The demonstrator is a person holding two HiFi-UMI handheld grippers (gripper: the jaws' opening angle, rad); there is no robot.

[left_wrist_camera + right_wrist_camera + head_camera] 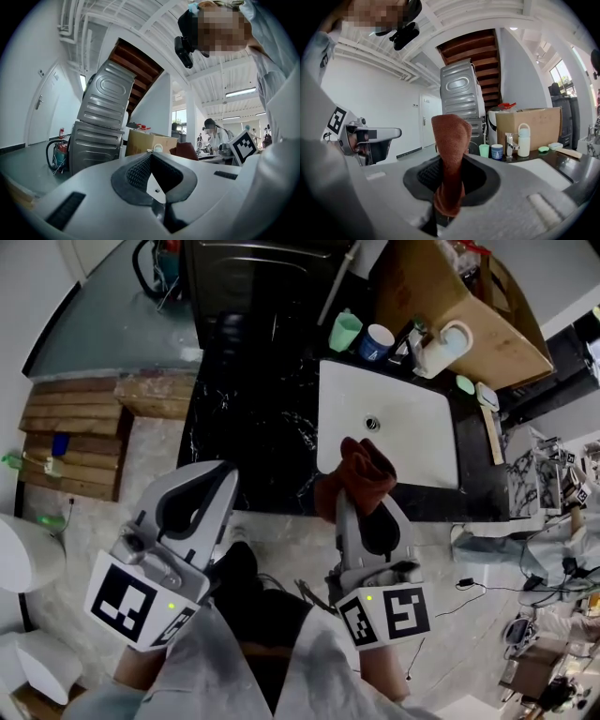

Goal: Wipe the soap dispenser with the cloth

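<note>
The right gripper [451, 174] pinches a rust-brown, nubby terry cloth [451, 145] between its ribbed black pads, and the fabric stands up in a soft fold. The left gripper [151, 157] has its jaws pressed together on nothing. The smooth white cylindrical soap dispenser [441, 347] stands behind the glossy rectangular white basin [403, 442], on the black marbled countertop [253, 418].

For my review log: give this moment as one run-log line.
phase: wiping not yet begun | right gripper: shut on cloth | left gripper: shut, empty | soap dispenser: upright behind sink, untouched
</note>
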